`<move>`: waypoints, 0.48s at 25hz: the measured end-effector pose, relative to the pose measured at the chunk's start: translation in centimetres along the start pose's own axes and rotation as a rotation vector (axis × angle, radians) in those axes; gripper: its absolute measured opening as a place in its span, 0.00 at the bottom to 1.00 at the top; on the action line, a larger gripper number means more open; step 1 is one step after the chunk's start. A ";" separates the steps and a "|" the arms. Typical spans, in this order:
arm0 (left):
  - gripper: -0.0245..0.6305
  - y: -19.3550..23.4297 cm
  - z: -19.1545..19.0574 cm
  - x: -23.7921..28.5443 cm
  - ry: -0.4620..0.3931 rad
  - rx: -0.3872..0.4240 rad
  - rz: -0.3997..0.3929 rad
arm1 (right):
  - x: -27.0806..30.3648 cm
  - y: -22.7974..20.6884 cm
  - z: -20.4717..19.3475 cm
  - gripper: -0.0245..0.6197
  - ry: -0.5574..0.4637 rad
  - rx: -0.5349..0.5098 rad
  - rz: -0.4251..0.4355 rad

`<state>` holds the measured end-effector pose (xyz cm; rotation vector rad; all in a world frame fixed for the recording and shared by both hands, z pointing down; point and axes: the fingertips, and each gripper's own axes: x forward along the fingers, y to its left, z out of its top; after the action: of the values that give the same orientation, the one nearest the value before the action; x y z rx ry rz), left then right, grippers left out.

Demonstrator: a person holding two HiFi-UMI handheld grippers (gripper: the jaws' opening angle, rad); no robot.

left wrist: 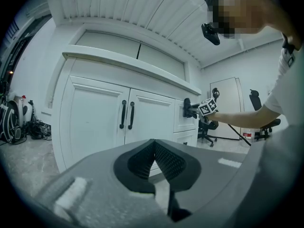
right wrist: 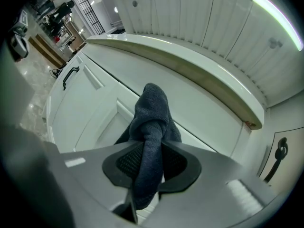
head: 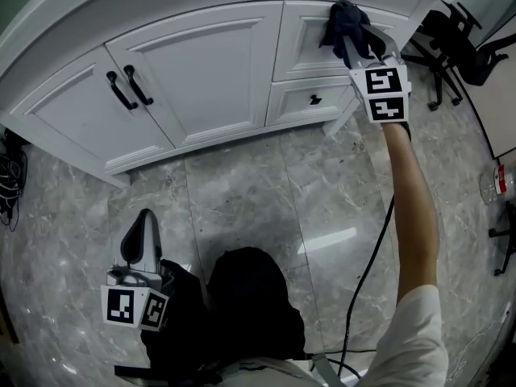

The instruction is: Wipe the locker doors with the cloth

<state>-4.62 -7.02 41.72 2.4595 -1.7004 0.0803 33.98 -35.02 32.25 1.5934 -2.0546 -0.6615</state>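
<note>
My right claw (head: 359, 48) pinches the dark cloth (head: 343, 21) at the drawer front (head: 300, 47), one o'clock; left claw (head: 143, 220), pressed together, at seven.

Cloth (head: 347, 24) sitting between jaws of right gripper (head: 367, 45), touching upper drawer (head: 309, 39) ahead. Lower drawer (head: 310, 99) lying just below gripper; double doors (head: 201, 79) standing to its left, office chair (head: 459, 47) to its right. Left gripper (head: 143, 226) hanging well back, facing doors.
</note>
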 end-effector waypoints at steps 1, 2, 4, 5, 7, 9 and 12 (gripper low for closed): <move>0.04 -0.1 0.1 0.0 0.001 0.004 0.001 | -0.1 -0.3 -0.2 0.17 0.001 0.000 -0.003; 0.04 -0.2 0.1 0.1 0.002 0.007 0.001 | -0.1 -0.7 -0.6 0.17 0.003 0.001 -0.009; 0.04 -0.2 0.1 0.1 0.006 0.012 0.004 | -0.3 -1.8 -1.4 0.17 0.014 0.007 -0.027; 0.04 -0.2 0.1 0.1 0.008 0.014 0.006 | -0.3 -2.4 -1.9 0.17 0.023 0.012 -0.040; 0.04 -0.4 0.0 0.2 0.012 0.015 0.006 | -0.5 -3.9 -3.2 0.17 0.044 0.025 -0.072; 0.04 -0.6 -0.1 0.3 0.015 0.015 0.004 | -0.6 -5.5 -4.7 0.17 0.062 0.038 -0.104; 0.04 -0.9 -0.2 0.6 0.019 0.015 -0.002 | -0.6 -7.2 -6.4 0.17 0.071 0.067 -0.141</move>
<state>-3.51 -7.24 41.90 2.4628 -1.6958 0.1168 43.49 -36.58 32.76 1.7865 -1.9463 -0.5812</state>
